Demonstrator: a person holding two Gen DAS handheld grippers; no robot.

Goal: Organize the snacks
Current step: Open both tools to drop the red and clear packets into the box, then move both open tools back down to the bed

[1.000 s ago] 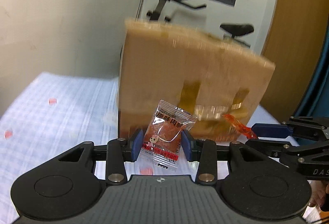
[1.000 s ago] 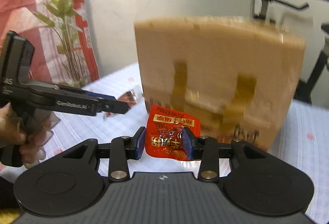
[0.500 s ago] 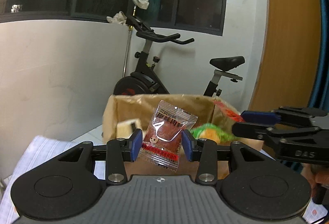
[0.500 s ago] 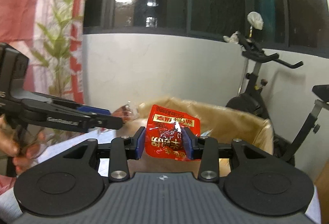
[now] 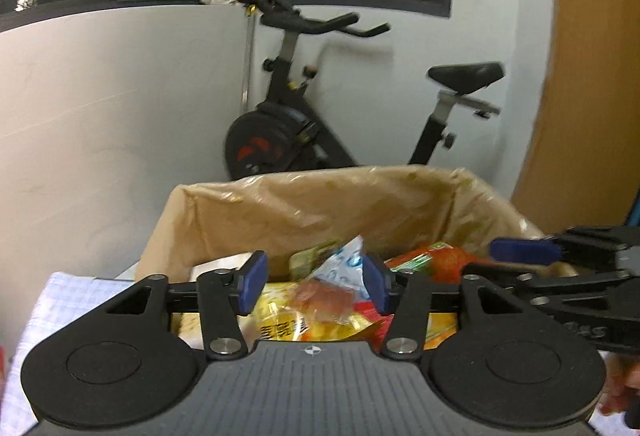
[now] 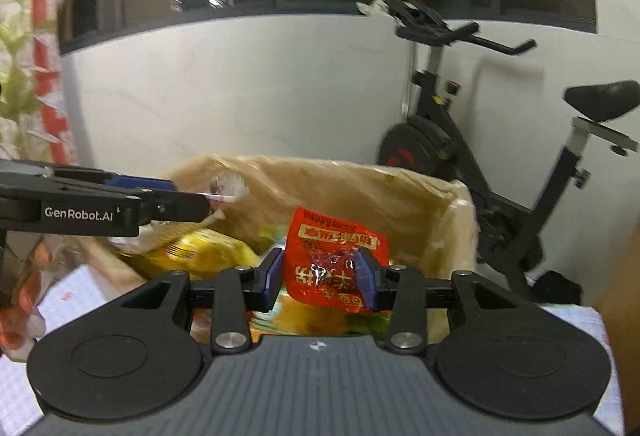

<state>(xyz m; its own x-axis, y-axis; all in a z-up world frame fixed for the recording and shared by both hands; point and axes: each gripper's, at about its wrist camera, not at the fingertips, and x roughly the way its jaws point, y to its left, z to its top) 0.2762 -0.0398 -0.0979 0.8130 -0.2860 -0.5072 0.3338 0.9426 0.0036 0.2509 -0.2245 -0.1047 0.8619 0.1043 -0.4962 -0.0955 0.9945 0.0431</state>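
Note:
A cardboard box [image 5: 304,208] with a crinkled lining stands open under both grippers, with several snack packets [image 5: 280,324] inside. The jaws of my left gripper [image 5: 316,278] are opening above it. A clear packet of reddish meat [image 5: 326,298] is blurred just below the blue pads [image 5: 252,278], touching neither. My right gripper [image 6: 320,272] is shut on a red foil packet [image 6: 334,256] over the box [image 6: 360,188]. From the right wrist, the left gripper [image 6: 192,202] shows at the left, above the box's near corner. The right gripper's fingers [image 5: 520,252] reach in from the right.
An exercise bike [image 5: 288,132] stands behind the box against a white wall, under dark windows. A checked cloth [image 5: 68,300] covers the table around the box. A wooden panel [image 5: 592,76] is at the right. A leafy plant [image 6: 16,84] and a person's hand [image 6: 20,304] show at the left.
Both grippers rose from in front of the box to above its open top. The left jaws widened and the clear packet slipped down out of them. The right still holds its red packet.

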